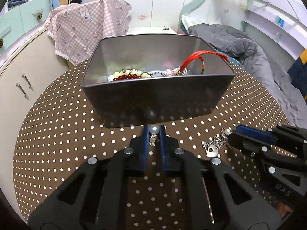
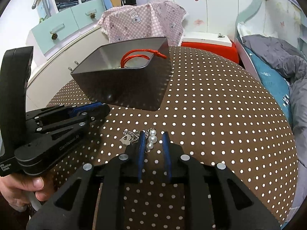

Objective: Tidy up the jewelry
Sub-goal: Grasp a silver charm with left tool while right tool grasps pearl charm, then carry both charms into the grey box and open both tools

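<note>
Two tongs work the surface (image 2: 211,105): our left tongs (image 1: 154,132) pinch a pearl pendant (image 1: 154,130) just before the tin (image 1: 157,99); our right tongs (image 2: 153,140) stand apart around a pearl chain (image 2: 152,139). Next, we lift and drop both into it.

brown polka-dot table (image 2: 220,115) | pink checked cloth (image 2: 142,25) | mint drawers (image 2: 63,25) | grey duvet (image 1: 249,44)

tin (image 2: 122,88) contents mostly hidden | left gripper (image 2: 99,108) jaws occluded

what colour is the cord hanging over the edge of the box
Red; the cord shows best in the right wrist view, draped over the box rim.
</note>
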`<state>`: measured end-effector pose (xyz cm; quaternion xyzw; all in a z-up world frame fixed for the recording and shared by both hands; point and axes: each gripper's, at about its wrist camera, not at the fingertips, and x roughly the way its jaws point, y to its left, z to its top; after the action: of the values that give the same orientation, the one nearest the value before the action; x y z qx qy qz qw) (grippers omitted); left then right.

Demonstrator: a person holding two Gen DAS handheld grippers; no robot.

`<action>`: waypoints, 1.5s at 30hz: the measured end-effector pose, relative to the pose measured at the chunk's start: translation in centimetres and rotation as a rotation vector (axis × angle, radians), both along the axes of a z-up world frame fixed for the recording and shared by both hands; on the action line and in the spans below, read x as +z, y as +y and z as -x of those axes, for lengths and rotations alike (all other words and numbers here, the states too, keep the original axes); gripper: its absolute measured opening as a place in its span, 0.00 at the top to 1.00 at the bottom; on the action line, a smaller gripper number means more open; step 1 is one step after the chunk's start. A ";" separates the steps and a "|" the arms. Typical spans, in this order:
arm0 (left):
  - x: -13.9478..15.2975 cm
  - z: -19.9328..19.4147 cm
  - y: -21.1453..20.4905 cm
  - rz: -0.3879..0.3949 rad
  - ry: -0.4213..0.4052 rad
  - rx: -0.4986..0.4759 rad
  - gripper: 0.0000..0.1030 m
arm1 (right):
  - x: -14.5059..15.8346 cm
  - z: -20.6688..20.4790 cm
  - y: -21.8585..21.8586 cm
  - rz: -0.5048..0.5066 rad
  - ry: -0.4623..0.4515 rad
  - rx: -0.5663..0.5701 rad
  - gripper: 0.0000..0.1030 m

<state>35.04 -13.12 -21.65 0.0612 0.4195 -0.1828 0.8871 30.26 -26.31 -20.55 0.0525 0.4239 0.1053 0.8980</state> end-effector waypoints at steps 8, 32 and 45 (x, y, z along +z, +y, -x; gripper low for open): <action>0.4 1.9 2.5 0.035 0.004 0.027 0.90 | -0.3 0.1 1.6 0.059 -0.007 0.057 0.70; 8.0 5.7 8.6 0.112 -0.161 0.085 0.90 | 12.3 2.8 2.5 -0.047 -0.254 0.197 0.93; 15.6 4.1 7.7 0.144 -0.329 0.027 0.90 | 20.4 0.5 2.3 -0.018 -0.425 0.192 0.92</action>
<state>30.89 -5.47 -6.05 0.0208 0.2551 -0.1878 0.9483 29.71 -23.97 -0.15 -0.0035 0.2272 0.2027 0.9525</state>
